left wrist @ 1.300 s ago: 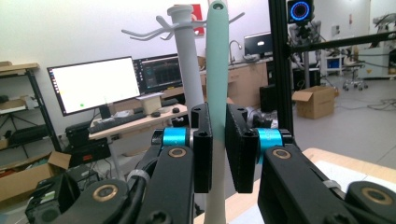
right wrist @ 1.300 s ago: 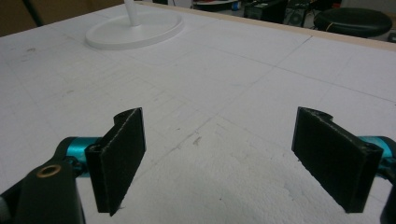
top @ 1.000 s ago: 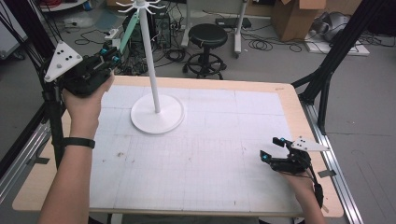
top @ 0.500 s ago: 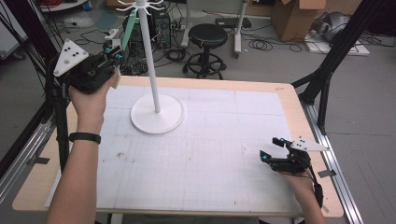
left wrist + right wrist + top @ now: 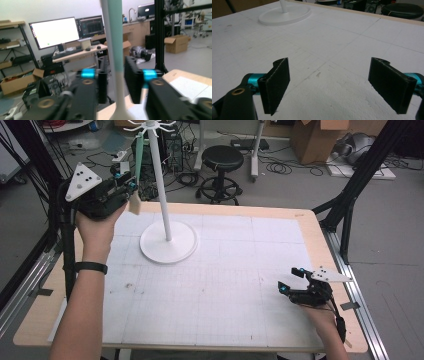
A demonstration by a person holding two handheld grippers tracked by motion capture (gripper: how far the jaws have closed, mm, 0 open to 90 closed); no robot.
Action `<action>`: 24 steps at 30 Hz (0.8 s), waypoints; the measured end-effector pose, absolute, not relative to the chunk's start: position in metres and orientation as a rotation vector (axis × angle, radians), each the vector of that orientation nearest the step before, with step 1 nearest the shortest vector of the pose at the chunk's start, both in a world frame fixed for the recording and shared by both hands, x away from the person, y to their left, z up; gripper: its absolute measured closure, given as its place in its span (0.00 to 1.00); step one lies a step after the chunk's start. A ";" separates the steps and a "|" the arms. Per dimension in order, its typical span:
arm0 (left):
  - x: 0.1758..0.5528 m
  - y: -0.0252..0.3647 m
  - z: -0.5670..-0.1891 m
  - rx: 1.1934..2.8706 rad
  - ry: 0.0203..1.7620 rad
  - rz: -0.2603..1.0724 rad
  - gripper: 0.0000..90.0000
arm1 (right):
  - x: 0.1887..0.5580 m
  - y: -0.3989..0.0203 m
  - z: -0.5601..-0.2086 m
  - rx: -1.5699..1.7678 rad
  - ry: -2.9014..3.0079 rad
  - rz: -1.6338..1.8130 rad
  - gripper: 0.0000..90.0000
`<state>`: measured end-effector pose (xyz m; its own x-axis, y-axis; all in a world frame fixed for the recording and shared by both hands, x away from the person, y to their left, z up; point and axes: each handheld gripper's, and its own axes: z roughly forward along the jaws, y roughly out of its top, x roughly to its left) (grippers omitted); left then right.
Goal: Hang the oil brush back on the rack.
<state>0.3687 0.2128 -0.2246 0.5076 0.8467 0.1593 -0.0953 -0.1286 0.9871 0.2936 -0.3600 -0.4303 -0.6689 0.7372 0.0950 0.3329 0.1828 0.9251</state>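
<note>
Left gripper (image 5: 131, 187), fingers just opening around a teal-and-white spatula (image 5: 115, 47) beside the white stand (image 5: 168, 240); right gripper (image 5: 295, 281) fingers wide.

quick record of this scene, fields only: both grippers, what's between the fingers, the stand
left gripper: raised beside the stand, fingers have just been opening
between its fingers: teal-and-white utensil, upright, not pressed
stand: white pole on a round base, on the table
right gripper: open, empty, low at the table's right side
</note>
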 end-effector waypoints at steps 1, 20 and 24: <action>0.369 0.213 -0.225 1.489 0.690 0.921 0.75 | 0.294 -0.360 -0.430 1.009 2.092 1.485 0.19; 0.331 0.237 -0.259 1.613 0.697 0.722 0.22 | 0.294 -0.357 -0.431 1.003 2.106 1.476 0.19; 0.319 0.245 -0.280 1.633 0.670 0.653 0.20 | 0.294 -0.357 -0.431 1.002 2.105 1.472 0.19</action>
